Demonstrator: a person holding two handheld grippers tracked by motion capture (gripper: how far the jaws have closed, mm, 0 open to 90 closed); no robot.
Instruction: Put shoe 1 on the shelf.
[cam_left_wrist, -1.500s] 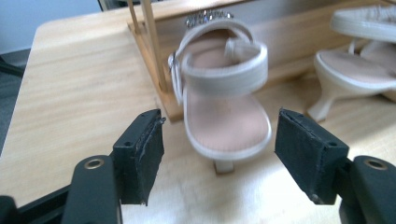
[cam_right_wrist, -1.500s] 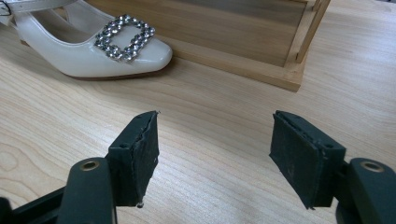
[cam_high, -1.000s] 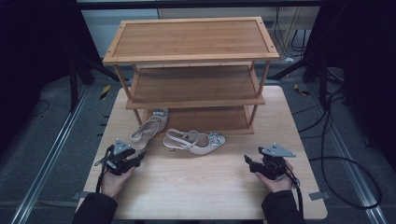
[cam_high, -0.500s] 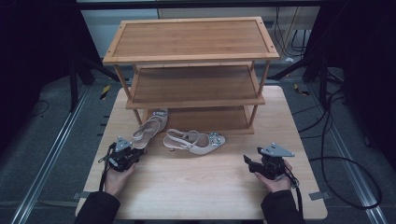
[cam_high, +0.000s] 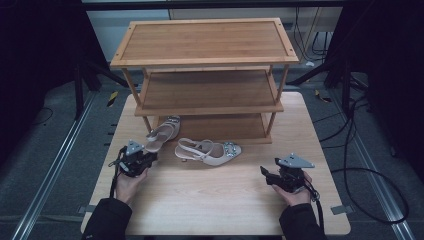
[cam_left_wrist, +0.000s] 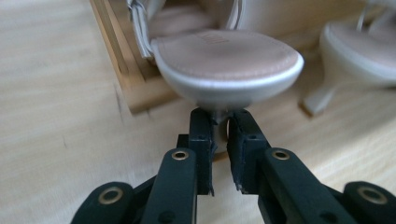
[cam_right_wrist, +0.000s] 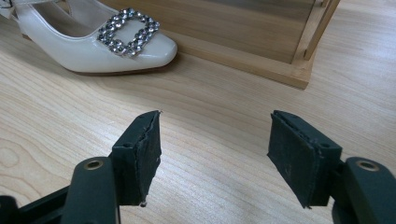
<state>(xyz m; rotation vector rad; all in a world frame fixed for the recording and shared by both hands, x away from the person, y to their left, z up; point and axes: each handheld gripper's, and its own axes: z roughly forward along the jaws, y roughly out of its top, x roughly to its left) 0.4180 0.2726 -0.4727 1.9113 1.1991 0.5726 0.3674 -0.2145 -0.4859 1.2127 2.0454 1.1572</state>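
Note:
Two cream slingback shoes lie in front of a wooden rack. The left shoe (cam_high: 162, 134) leans on the rack's bottom shelf, heel towards me. My left gripper (cam_high: 150, 159) is at that heel. In the left gripper view its jaws have just been closing, and the gripper (cam_left_wrist: 220, 123) pinches the thin heel under the shoe's heel seat (cam_left_wrist: 224, 60). The other shoe (cam_high: 210, 151) lies on the table with a jewelled buckle (cam_right_wrist: 128, 28). My right gripper (cam_right_wrist: 215, 140) rests open at the table's right (cam_high: 266, 176), nothing between its fingers.
The three-tier wooden rack (cam_high: 205, 40) stands at the back of the table, its bottom shelf (cam_right_wrist: 243, 28) just beyond the shoes. The wooden table (cam_high: 210, 205) ends close behind my hands. Cables and dark floor surround it.
The left gripper's jaws have drawn together around the left shoe's heel, and the hand has edged slightly towards the shoe. The right gripper and both shoes have stayed in place.

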